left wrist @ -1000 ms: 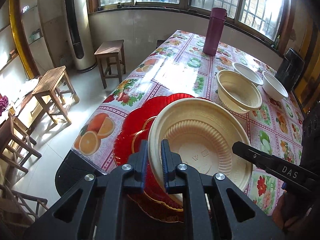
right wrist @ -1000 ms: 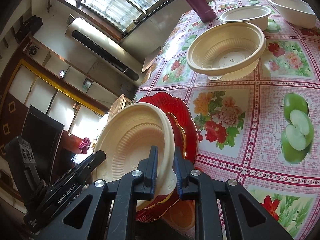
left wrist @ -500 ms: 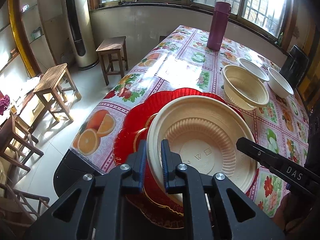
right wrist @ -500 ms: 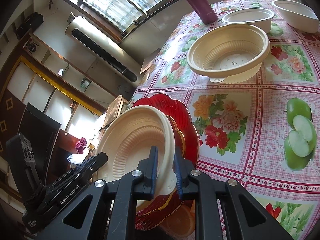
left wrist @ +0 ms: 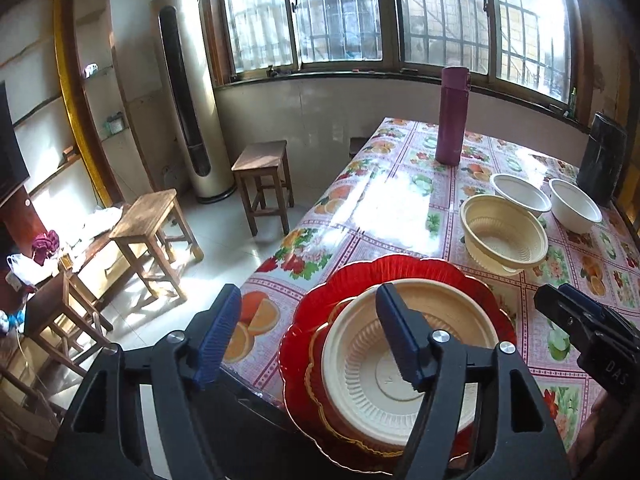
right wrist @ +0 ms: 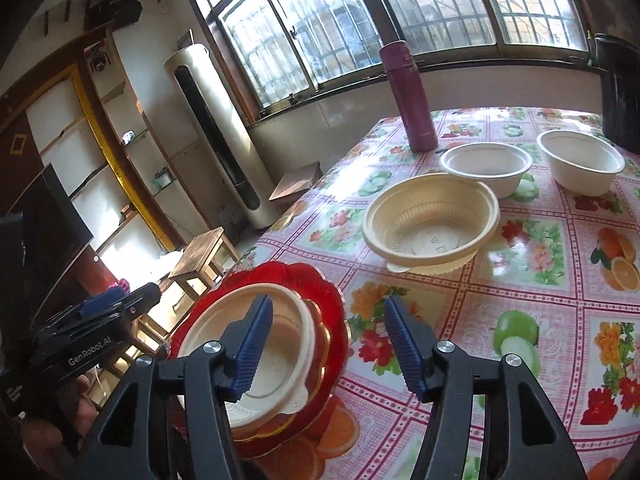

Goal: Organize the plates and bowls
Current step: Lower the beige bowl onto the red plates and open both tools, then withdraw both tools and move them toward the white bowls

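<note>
Both sets of jaws are opening, nothing pinched! The left gripper (left wrist: pixel 308 336) and right gripper (right wrist: pixel 328 344) hover over the cream plate (left wrist: pixel 404 364), which sits on the red plate (left wrist: pixel 316 316) at the tabletop (right wrist: pixel 532 292) edge.

Bright daylight pours through the windows (left wrist: pixel 340 12), glaring white off the desk (left wrist: pixel 384 208) (blown out). Fisheye bends edges, corners go black.

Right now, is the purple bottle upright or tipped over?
Upright. The purple bottle stands on its base on the table, cap on top.
</note>
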{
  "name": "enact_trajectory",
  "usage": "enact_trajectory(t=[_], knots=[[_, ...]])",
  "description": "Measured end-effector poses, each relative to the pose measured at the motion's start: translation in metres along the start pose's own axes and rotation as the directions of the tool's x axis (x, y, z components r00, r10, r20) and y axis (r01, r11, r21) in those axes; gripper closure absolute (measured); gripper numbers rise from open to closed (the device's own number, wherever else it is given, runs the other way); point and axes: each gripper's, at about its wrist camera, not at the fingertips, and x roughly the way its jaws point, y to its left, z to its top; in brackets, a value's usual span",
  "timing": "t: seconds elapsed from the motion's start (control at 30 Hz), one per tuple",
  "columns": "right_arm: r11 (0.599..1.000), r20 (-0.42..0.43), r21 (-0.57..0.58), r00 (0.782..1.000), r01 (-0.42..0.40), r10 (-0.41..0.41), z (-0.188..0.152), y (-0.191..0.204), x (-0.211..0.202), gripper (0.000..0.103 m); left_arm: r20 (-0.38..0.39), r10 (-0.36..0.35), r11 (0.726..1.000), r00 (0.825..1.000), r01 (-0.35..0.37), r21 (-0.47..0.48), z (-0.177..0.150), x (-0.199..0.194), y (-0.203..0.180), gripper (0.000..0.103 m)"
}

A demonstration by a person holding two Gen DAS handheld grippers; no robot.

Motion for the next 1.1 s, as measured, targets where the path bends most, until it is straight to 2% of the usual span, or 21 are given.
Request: enact_trajectory(t=[0.03,0.1,0.27,0.33,0.43,0.6,0.8,1.1], knots=[[1.000,0.012,0.007,1.000,0.021,-0.021,0.002,-0.007,-0.004,0.040,0.021,-0.004,1.000,1.000,0.003,0.016,0.001,-0.005,-0.006,0.024],[0.998,0.029,0.029,0.998,0.053,-0.054,0.005,-0.023,-0.011,0.037,0.048,-0.035,0.998,0.998,0.032,0.052,0.004,-0.012,-0.019,0.020],[0.989,0.055,0.130,0.995,0.073,-0.081,0.011,-0.072,-0.034,0.021,0.044,-0.118,0.983,0.992,0.110,0.150,0.005,-0.021,-0.062,0.019],[0.986,0.064,0.146,0.993,0.085,-0.096,0.013,-0.088,-0.044,0.019,0.028,-0.136,0.973,0.990,0.128,0.191,0.005,-0.022,-0.082,0.019],[0.981,0.081,0.164,0.989,0.106,-0.120,0.016,-0.111,-0.058,0.017,0.033,-0.137,0.958,0.990,0.124,0.257,0.006,-0.026,-0.111,0.019],[0.970,0.120,0.198,0.979,0.139,-0.164,0.020,-0.147,-0.084,0.017,0.099,-0.124,0.938,0.987,0.084,0.336,0.013,-0.038,-0.153,0.019],[0.960,0.171,0.213,0.960,0.183,-0.220,0.030,-0.184,-0.110,0.017,0.155,-0.176,0.926,0.972,0.110,0.361,0.028,-0.051,-0.194,0.019],[0.942,0.230,0.235,0.928,0.241,-0.295,0.045,-0.229,-0.132,0.016,0.188,-0.288,0.906,0.939,0.204,0.370,0.050,-0.063,-0.240,0.016]])
